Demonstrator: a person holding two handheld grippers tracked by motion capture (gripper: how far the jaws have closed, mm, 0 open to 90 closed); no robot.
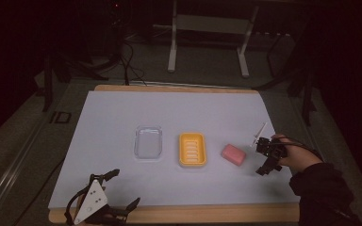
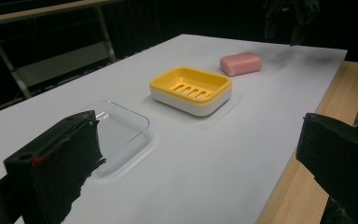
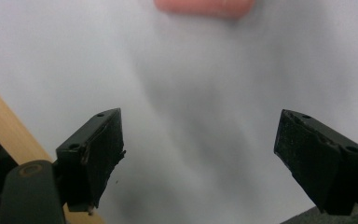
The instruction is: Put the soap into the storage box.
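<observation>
Reaching toward the soap [image 1: 234, 154] with my right tongs [image 1: 267, 157], I judge the job barely begun: nothing is lifted, nothing is placed. The pink bar lies flat on the white sheet covering the tabletop [image 1: 113, 113], toward its right edge and just right of the yellow dish [image 1: 192, 149]. It touches neither the dish nor the tongs. In the right gripper view the soap [image 3: 205, 6] sits at the top of the picture, beyond the two black jaws, which stand wide apart with bare sheet between them. So the right tongs [image 3: 198, 154] are spread and near the bar but not around it.

My left tongs [image 1: 115, 190] rest at the near left corner of the tabletop, well apart from everything. In the left gripper view their jaws are likewise spread with nothing between them, and past them I see the clear lid [image 2: 116, 128], then the dish [image 2: 191, 88], then the soap [image 2: 241, 63] in a row. The lid [image 1: 148, 142] lies just left of the dish, apart from it, hollow side up as far as I can tell.

As I read it, the dish holds nothing and is uncovered. What is left is all of it: close on the bar, carry it to the dish, set it on the slotted tray, and probably bring the lid over afterwards. The first grasp needs the jaws brought forward to straddle the bar.
</observation>
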